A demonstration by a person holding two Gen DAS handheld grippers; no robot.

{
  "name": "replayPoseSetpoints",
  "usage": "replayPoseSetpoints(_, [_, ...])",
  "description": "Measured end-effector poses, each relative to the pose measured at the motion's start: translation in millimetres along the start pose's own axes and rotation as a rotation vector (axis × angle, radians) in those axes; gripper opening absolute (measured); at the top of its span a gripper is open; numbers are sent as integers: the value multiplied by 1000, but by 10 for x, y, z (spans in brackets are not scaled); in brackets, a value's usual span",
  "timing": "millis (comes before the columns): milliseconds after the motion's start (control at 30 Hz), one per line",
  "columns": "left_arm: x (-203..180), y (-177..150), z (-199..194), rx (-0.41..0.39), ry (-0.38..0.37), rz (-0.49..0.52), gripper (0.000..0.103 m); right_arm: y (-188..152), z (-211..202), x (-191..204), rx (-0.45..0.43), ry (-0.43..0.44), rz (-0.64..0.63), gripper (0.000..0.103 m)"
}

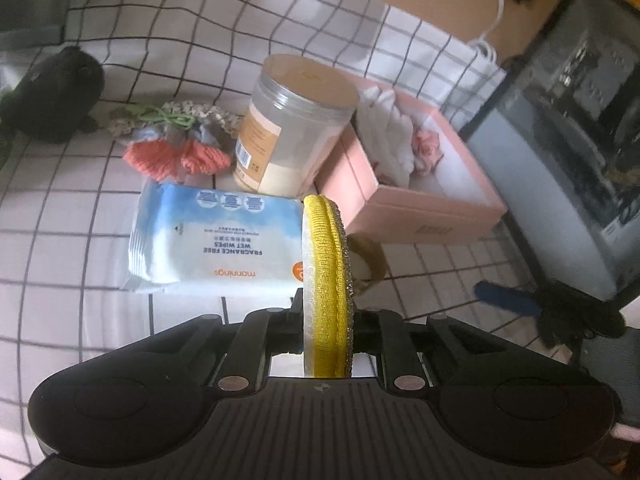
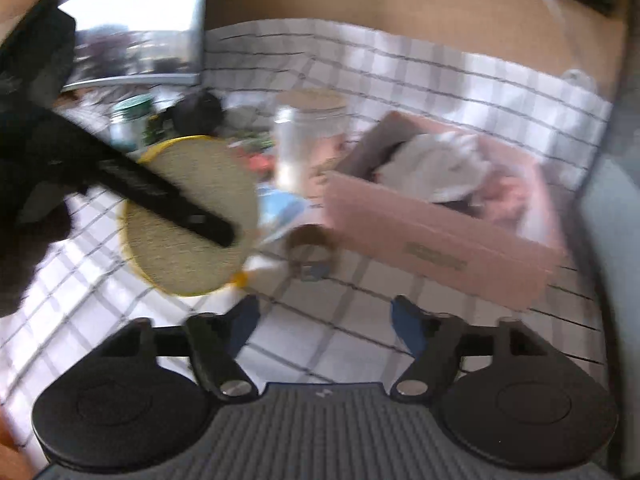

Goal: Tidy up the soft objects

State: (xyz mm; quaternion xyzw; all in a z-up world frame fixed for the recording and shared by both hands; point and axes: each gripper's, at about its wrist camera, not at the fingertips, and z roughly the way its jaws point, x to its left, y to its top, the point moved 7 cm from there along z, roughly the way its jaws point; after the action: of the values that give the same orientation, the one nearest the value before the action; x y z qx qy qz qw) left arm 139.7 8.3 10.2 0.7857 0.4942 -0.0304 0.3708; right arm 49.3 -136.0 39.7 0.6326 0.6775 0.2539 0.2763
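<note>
Sponge pad (image 1: 326, 280), round, yellow-rimmed with a scratchy grey-gold face, sits edge-on clamped between the jaws of the left gripper (image 1: 326, 312). Grip looks firm, pads pressed flat on both faces. From the right wrist view the same pad shows face-on at left, one black finger lying across it.

Right gripper (image 2: 324, 320) has jaws spread wide, nothing between them, blue-tipped fingers over bare checked cloth (image 2: 352, 344). That view is motion-blurred, so fine detail is unclear.

Pink box (image 1: 420, 208) sits at far right of the pad, open top, already holding white fabric (image 1: 390, 128) and a pink soft item (image 1: 428, 146). Wet wipes pack (image 1: 216, 240) lies flat just left of the pad; clear plastic jar (image 1: 292, 124) stands behind it, touching or nearly touching the box wall. Knitted orange-and-grey pieces (image 1: 180, 152) lie further left, and a black plush toy (image 1: 56, 92) at far left. A tape roll (image 1: 368, 260) lies near the box's front corner.

Step in hand, as a judgement: pad is picked and in carry, the box being the likely drop spot. Next move calls for swinging the left gripper right and far, clearing the box's near wall, then releasing over the free space at the near end. Right gripper seems free to fetch another soft piece.
</note>
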Motion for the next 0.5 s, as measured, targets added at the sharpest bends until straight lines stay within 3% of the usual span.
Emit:
replayPoseSetpoints(100, [3,-52,-152,-53,-7,-9,17,-8,29,-145,-5,-55,24,90])
replayPoseSetpoints(233, [59,-136,-354,-77,52,6,17,-8,137,-187,32,-31,48,90])
replayPoseSetpoints(500, [328,-240,-717,-130,117,-59,17,5,333,-34,56,21,50,90])
